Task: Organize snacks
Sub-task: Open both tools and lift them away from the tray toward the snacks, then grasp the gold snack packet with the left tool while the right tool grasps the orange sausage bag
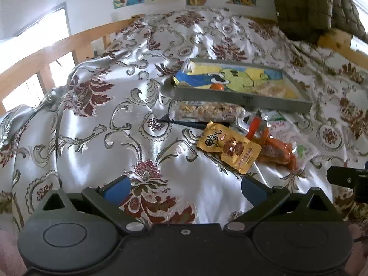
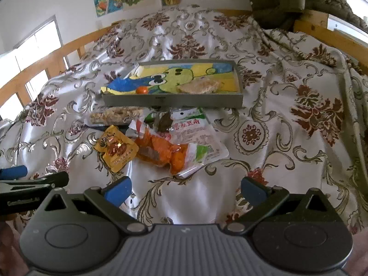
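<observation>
both grippers gape wide, empty — gold snack pouch [image 2: 116, 148] glossy and crinkled, touching the orange packet [image 2: 161, 153].

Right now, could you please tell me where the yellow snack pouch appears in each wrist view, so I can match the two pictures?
Left wrist view: the yellow snack pouch lies right of centre, on the bedspread.
Right wrist view: the yellow snack pouch lies left of centre.
Shared landmark: the grey tray with the cartoon picture, just beyond the pouch in both; the orange snack packet sits at the pouch's right.
</observation>
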`<state>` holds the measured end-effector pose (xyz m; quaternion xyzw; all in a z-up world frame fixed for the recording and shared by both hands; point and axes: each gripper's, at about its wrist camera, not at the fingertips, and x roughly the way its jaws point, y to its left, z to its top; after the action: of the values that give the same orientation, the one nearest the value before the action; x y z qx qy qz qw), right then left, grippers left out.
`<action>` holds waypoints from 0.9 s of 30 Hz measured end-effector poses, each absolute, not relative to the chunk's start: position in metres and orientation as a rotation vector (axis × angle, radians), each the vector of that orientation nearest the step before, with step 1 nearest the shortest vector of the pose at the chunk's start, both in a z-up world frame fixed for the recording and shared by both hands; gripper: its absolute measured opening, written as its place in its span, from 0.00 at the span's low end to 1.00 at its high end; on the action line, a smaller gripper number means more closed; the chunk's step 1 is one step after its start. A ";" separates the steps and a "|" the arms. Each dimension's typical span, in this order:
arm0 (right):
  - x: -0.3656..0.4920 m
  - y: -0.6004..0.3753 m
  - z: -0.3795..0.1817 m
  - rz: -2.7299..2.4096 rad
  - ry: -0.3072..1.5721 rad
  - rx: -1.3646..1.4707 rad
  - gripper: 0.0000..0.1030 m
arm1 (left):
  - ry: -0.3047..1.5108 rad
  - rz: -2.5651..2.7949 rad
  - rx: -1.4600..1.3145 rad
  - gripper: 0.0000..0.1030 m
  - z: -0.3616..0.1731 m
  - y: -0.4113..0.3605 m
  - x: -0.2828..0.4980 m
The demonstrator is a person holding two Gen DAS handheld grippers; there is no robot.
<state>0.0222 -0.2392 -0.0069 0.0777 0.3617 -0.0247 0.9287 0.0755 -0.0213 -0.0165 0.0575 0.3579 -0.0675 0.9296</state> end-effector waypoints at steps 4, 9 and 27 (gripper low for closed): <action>0.027 -0.240 -0.009 -0.046 0.747 0.163 1.00 | 0.760 -0.143 0.121 0.99 -0.020 -0.024 0.084; 0.035 -0.241 -0.009 -0.037 0.738 0.170 1.00 | 0.790 -0.148 0.108 0.99 -0.026 -0.024 0.095; 0.085 -0.248 -0.002 0.107 0.589 0.021 1.00 | 0.828 -0.281 -0.006 0.99 -0.032 -0.028 0.157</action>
<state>0.0848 -0.2477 -0.0016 0.0104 0.2902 0.0527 0.9555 0.1573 -0.0280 -0.0323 -0.0031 0.4009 -0.1360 0.9060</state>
